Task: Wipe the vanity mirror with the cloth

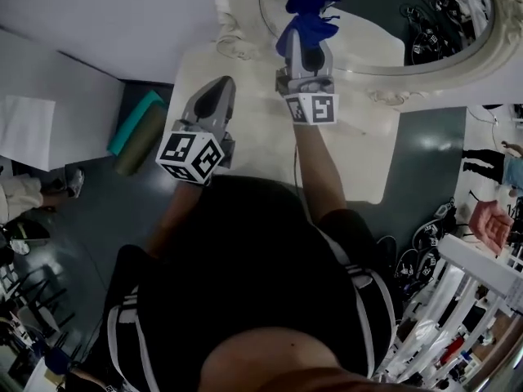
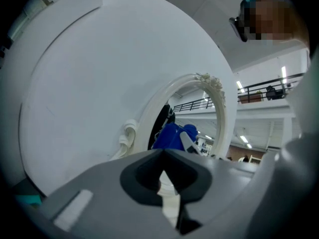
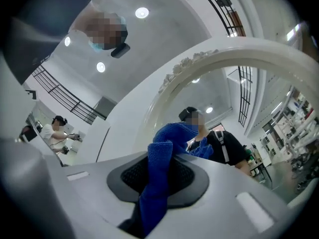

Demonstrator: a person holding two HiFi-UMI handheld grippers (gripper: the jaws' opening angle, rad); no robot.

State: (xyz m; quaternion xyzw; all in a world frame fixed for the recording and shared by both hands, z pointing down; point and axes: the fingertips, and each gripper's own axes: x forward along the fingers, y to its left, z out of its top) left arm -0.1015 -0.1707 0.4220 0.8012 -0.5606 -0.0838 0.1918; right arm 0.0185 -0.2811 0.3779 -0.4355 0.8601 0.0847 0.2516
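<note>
While the blue cloth (image 1: 306,29) is clamped between the jaws of the right hand-held gripper (image 1: 306,49), its free end is pressed to the glass of the oval vanity mirror (image 1: 384,31). Contact is made near the lower left of the ornate white frame (image 1: 445,68), at the upper centre of the head view. The left hand-held gripper (image 1: 219,88) is held over the white worktop (image 1: 253,137), lower left of the right one and apart from the mirror. Its jaws are closed together with nothing between them. The frame is seated on the worktop.
</note>
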